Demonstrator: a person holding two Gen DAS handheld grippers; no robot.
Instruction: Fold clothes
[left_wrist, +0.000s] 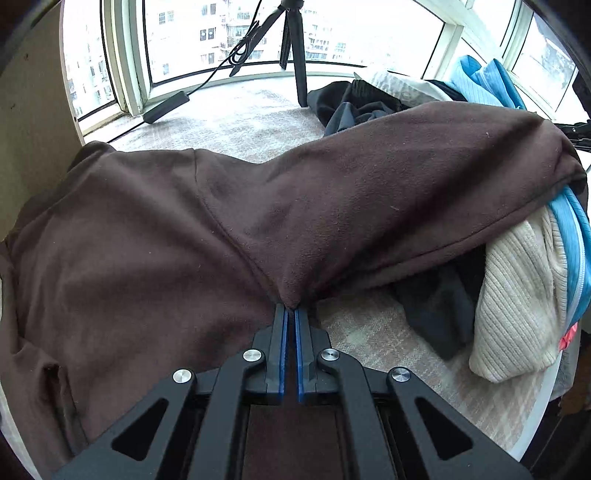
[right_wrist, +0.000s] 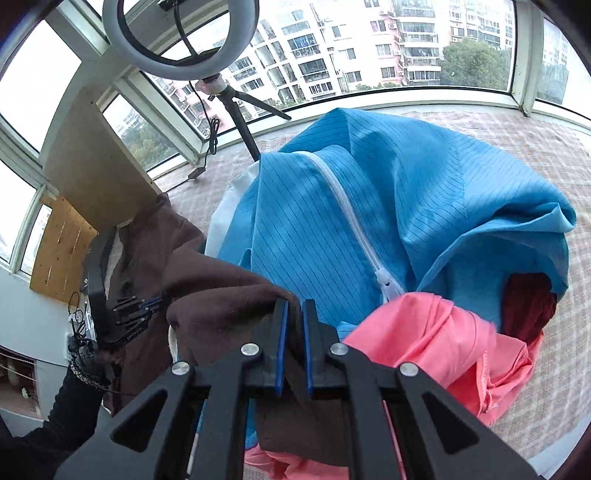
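Observation:
A dark brown sweatshirt lies spread over the checked table cover, and one sleeve stretches away to the right over a heap of clothes. My left gripper is shut on a pinch of the brown cloth where the sleeve meets the body. In the right wrist view the sleeve end runs between the blue pads of my right gripper, which grips it, and more cloth hangs below the jaws. The left gripper shows at the left there, held by a hand in a black sleeve.
The heap holds a blue zip jacket, a pink garment, a dark red one, a cream knit and black clothes. A tripod and a ring light stand by the window. A wooden board leans at the left.

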